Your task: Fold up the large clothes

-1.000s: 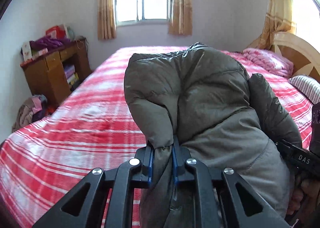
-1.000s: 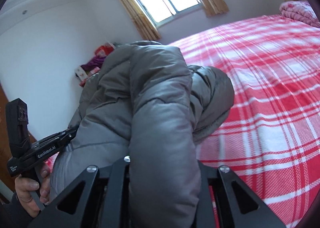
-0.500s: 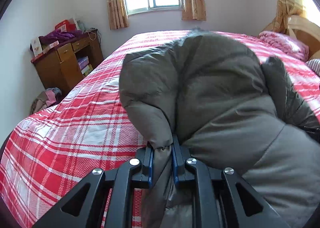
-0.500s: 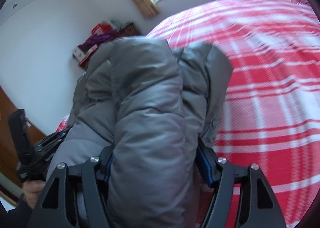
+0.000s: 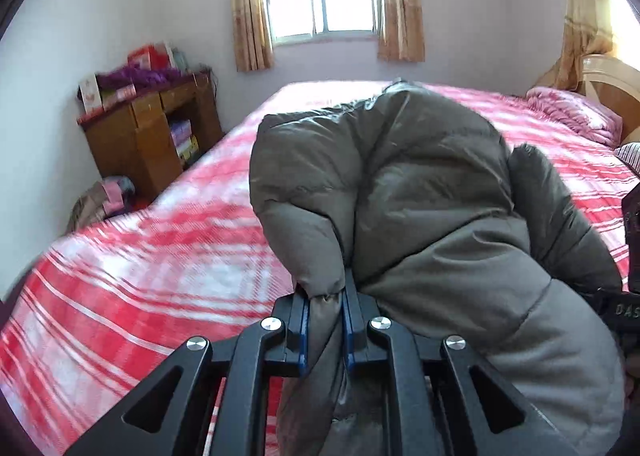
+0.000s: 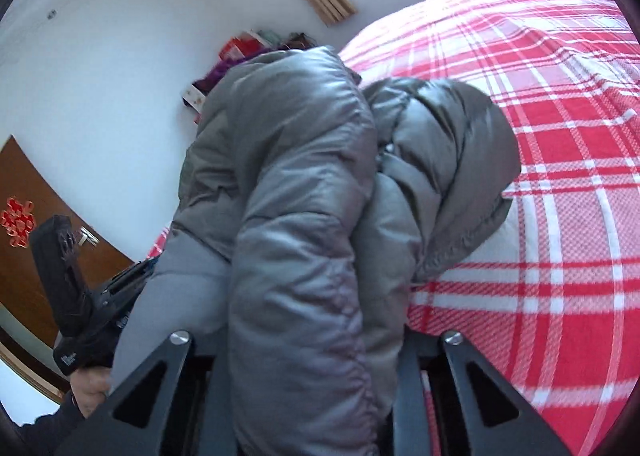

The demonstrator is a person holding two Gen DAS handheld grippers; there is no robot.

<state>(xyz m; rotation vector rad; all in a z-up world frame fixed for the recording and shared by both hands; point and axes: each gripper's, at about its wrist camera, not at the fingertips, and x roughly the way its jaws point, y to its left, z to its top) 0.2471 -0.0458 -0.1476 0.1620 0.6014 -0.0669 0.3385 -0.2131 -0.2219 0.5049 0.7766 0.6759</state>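
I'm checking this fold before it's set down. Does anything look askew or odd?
Yes: the puffer jacket is held up as a lumpy bundle, not flat on the bed. The left gripper pinches only a thin edge, while a thick roll hides the right gripper's jaws.

A wooden cabinet (image 5: 148, 136) stood against the left wall, with purple cloth (image 5: 140, 76) and red boxes (image 5: 142, 54) piled on top, and a bundle of clothes (image 5: 102, 198) lay on the floor beside it. A window (image 5: 320, 6) with tan curtains (image 5: 248, 4) lit the far wall. A brown door (image 6: 28, 240) bore a red knot ornament (image 6: 17, 222).
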